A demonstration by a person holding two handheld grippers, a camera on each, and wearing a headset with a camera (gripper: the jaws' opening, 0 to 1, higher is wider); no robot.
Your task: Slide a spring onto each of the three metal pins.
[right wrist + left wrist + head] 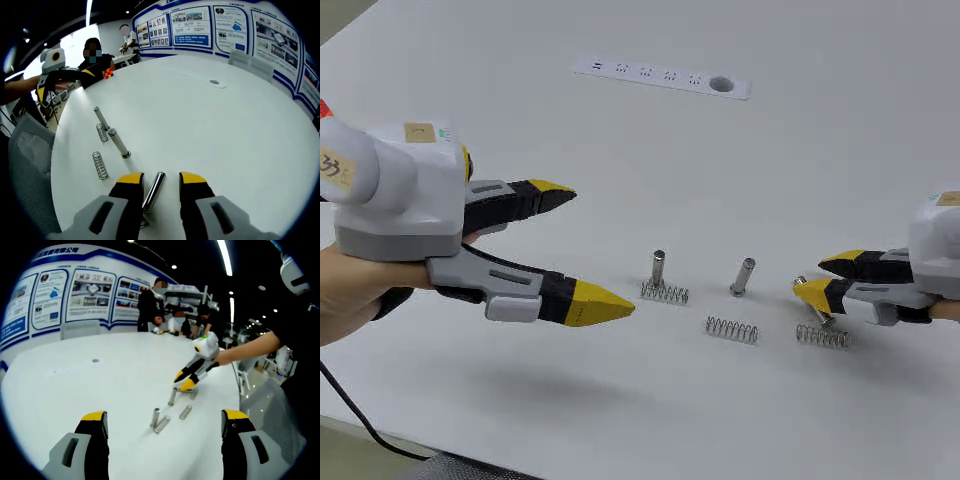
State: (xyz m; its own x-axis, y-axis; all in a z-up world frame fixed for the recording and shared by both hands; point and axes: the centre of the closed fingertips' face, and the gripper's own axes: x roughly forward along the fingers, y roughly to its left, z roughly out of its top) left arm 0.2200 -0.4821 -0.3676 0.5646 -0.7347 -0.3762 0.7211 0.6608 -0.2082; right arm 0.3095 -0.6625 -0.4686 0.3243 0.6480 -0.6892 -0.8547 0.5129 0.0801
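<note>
The right tongs (161,178) straddle the nearest pin (151,192), parted and not gripping, likely to lift it toward the spring (823,336) beside it on the surface (620,150), while the left tongs (602,250) hover spread wide.

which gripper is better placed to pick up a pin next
Right, probably. The right gripper has open jaws astride a metal pin, a spring lying beside it. The left gripper hovers open, well apart from the other pins.
</note>
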